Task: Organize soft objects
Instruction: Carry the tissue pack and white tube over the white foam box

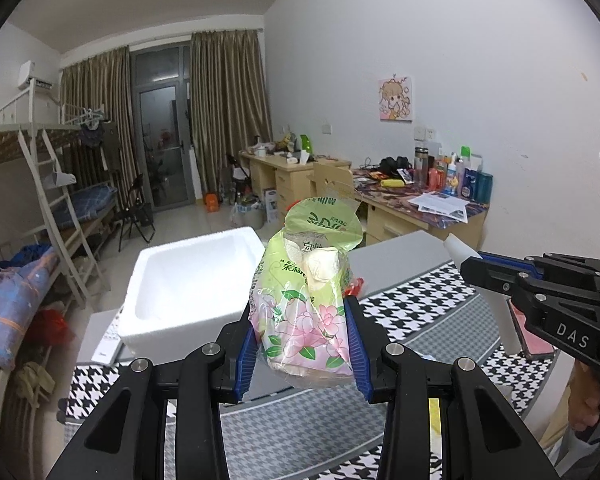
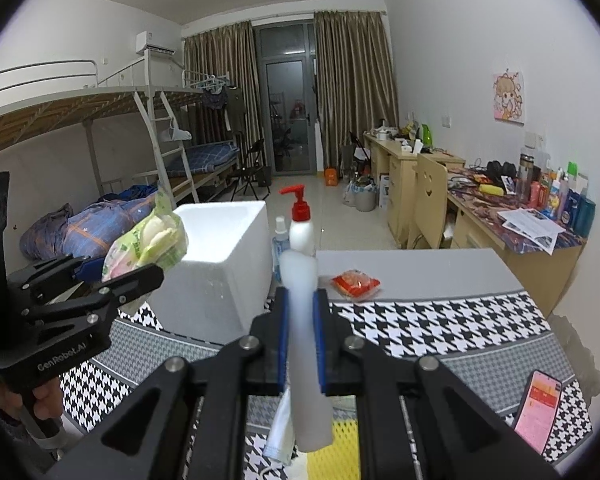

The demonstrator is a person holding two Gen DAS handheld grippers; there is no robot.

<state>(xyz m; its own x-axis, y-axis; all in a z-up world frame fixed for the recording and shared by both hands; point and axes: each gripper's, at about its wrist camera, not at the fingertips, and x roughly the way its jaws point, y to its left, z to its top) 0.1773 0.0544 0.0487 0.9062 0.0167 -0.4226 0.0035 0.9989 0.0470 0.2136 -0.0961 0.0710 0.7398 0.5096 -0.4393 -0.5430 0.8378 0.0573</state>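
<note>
— What is nearest to you?

— My left gripper point(image 1: 300, 344). Its 2 blue pads point(image 1: 246, 354) are closed on a tissue pack point(image 1: 304, 304) in green and pink flowered wrap, and I hold it up off the table, tilted, with its torn top end away from me.

— And your other hand?

— My right gripper point(image 2: 300, 340) is squeezed narrow on a white foam piece point(image 2: 304, 320), which stands upright between the pads and sticks out above and below them.

— Where is the box?

— The white foam box point(image 1: 180, 280) sits open on the table's left side, just beyond the tissue pack. From the right wrist view the pack hangs beside the box's near left corner.

— What else is on the table?

— A houndstooth cloth point(image 2: 420, 320) covers the near part. On the bare grey table point(image 2: 440, 268) beyond lies a small red packet point(image 2: 356, 283). 2 bottles stand right of the box: a white pump bottle point(image 2: 301, 224) with a red top and a small clear one point(image 2: 280, 240). A phone point(image 2: 540, 408) lies on the cloth at my right, screen lit.
</note>
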